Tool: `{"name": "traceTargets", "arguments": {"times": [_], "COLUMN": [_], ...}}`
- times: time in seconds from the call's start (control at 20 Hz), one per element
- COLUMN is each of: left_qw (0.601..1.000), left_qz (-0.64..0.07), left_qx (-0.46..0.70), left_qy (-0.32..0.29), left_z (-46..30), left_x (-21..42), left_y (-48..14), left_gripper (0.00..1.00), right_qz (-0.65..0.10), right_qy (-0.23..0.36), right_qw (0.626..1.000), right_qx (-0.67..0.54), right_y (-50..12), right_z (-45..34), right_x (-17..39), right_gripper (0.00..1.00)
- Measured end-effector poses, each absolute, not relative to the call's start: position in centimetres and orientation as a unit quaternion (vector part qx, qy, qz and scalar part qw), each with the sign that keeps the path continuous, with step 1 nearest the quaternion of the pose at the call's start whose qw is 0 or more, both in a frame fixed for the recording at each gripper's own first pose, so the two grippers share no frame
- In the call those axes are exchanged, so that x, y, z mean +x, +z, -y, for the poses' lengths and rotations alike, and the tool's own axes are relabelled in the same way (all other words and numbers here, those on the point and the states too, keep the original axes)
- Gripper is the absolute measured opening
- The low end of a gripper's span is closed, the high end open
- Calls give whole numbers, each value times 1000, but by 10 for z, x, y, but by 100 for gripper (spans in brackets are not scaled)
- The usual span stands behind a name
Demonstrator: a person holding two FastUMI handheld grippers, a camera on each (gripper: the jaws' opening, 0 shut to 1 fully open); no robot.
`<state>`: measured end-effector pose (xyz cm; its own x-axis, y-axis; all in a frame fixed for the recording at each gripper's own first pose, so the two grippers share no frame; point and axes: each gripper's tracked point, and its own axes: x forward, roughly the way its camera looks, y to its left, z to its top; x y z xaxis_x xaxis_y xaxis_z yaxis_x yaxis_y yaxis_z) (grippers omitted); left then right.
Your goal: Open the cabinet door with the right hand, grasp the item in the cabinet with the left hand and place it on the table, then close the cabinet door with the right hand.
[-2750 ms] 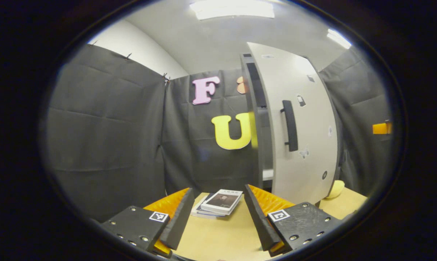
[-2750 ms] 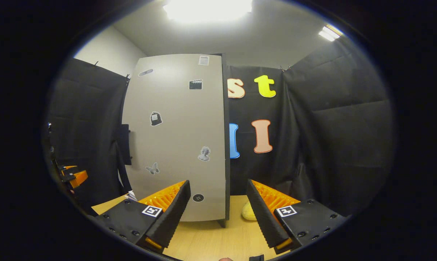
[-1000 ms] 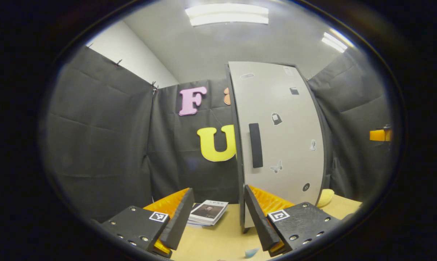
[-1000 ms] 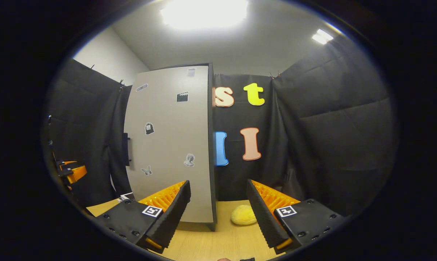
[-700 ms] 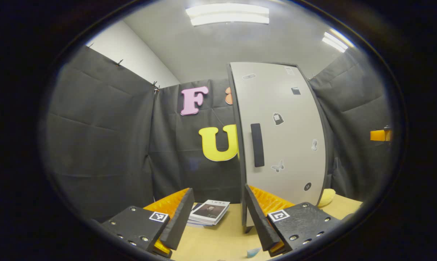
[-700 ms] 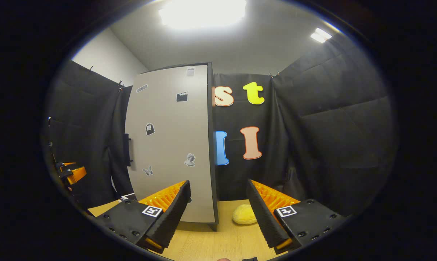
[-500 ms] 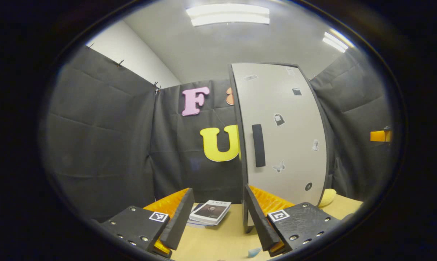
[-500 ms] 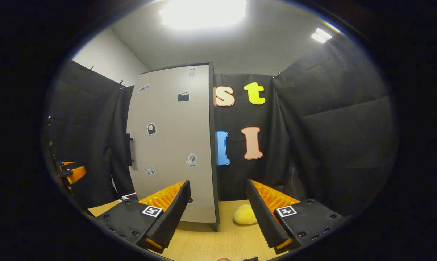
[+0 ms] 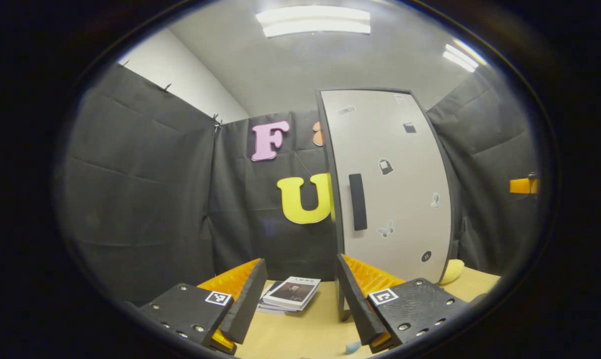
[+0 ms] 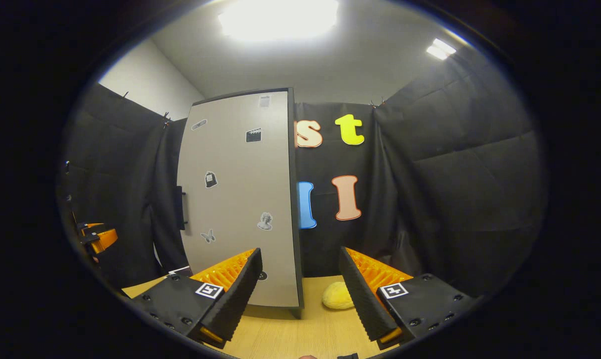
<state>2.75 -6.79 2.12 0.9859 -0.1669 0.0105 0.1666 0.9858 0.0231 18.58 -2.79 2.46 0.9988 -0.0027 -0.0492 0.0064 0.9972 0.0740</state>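
Observation:
The pale grey cabinet door point(image 9: 395, 199) with small stickers stands shut, its dark vertical handle point(image 9: 358, 202) at its left edge. In the right gripper view the same door point(image 10: 240, 209) is ahead and to the left, the handle point(image 10: 182, 208) on its far side. A stack of books point(image 9: 291, 292) lies on the wooden table point(image 9: 305, 331) left of the cabinet. A yellow soft lump point(image 10: 338, 295) rests on the table right of the cabinet. My left gripper point(image 9: 299, 269) is open and holds nothing. My right gripper point(image 10: 299, 259) is open too, short of the door.
Black cloth walls close the booth on all sides. The other gripper point(image 10: 98, 237) shows far left in the right gripper view and as a small piece point(image 9: 522, 186) far right in the left gripper view. A small blue scrap point(image 9: 353, 346) lies by the table's near edge.
The door, ajar 2.8 s ago, has swung flush shut. Both grippers have drawn back a little from the cabinet. Over the last second only slight drift.

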Motion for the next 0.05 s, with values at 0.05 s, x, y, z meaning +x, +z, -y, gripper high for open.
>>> {"name": "traceTargets", "arguments": {"times": [0.05], "left_qw": [996], "left_qz": [6], "left_qx": [11], "left_qy": [-84], "left_z": [68], "left_x": [27], "left_y": [21], "left_gripper": [84], "right_qz": [-25], "right_qy": [-3], "right_qw": [999], "right_qx": [37], "right_y": [24], "right_z": [27], "right_x": [186], "right_gripper": [98]}}
